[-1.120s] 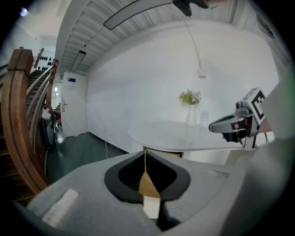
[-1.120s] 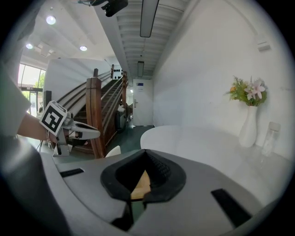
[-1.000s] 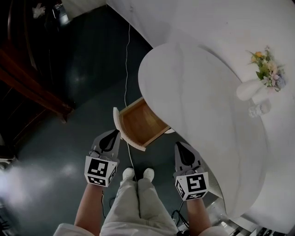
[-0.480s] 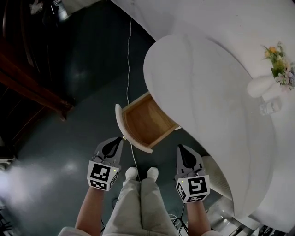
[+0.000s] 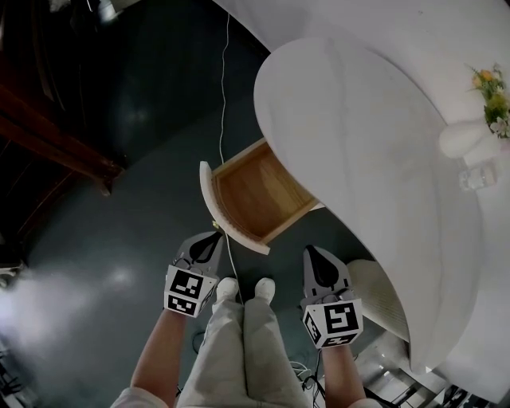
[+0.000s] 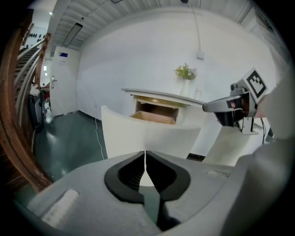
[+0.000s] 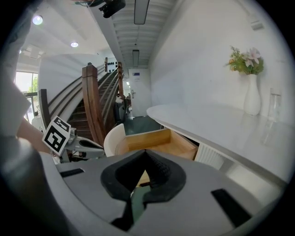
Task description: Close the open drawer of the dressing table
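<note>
Left gripper (image 5: 209, 241): jaws together, nothing between them; pointing forward on an outstretched left forearm (image 5: 156, 358). Right gripper (image 5: 313, 253): jaws together, empty; held alongside, apart, roughly parallel, slightly nearer the body.

A white vase (image 5: 460, 142) of yellow, pink and white flowers (image 5: 494, 92) stands near the white wall (image 5: 382, 24), with a clear glass (image 5: 476, 177) just beside it. A thin white cable (image 5: 222, 103) runs down the wall and trails across the dark green floor (image 5: 143, 96). In the left gripper view it hangs from a small wall box (image 6: 200, 56). A dark wooden staircase (image 7: 99, 99) rises at the far side. Beyond it are a white door (image 7: 138, 99) and a ceiling strip light (image 7: 140, 9).
</note>
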Demonstrator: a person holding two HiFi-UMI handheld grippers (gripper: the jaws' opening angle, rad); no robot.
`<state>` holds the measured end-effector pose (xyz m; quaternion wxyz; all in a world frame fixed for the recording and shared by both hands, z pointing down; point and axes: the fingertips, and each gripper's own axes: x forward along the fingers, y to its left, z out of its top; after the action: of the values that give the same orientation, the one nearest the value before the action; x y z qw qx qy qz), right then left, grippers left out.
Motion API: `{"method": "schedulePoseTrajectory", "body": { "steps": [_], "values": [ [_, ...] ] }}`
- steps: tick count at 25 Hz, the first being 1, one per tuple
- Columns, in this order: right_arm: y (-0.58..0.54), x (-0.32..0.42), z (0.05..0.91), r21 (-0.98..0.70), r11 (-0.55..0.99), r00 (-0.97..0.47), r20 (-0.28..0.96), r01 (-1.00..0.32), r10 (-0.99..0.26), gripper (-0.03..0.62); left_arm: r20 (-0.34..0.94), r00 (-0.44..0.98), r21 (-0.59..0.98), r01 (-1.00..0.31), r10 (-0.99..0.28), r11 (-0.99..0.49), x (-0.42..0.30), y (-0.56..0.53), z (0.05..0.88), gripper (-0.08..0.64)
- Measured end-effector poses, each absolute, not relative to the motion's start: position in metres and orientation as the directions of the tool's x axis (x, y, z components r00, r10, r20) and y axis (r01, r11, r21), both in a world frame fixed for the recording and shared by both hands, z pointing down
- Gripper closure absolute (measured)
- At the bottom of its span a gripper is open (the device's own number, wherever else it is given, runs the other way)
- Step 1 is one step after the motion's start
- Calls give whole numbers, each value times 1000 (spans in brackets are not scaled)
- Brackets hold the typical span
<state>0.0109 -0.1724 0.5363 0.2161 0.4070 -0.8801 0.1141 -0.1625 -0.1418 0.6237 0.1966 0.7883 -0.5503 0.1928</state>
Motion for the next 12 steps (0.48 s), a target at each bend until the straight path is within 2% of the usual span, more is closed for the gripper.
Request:
{"method": "schedulePoseTrajectory", "body": {
  "steps": [12],
  "values": [
    [-165, 12, 544, -36, 660, -595, 472, -751, -651, 595, 480, 334, 119, -941, -811, -317, -151, -159, 634, 541]
  ]
}}
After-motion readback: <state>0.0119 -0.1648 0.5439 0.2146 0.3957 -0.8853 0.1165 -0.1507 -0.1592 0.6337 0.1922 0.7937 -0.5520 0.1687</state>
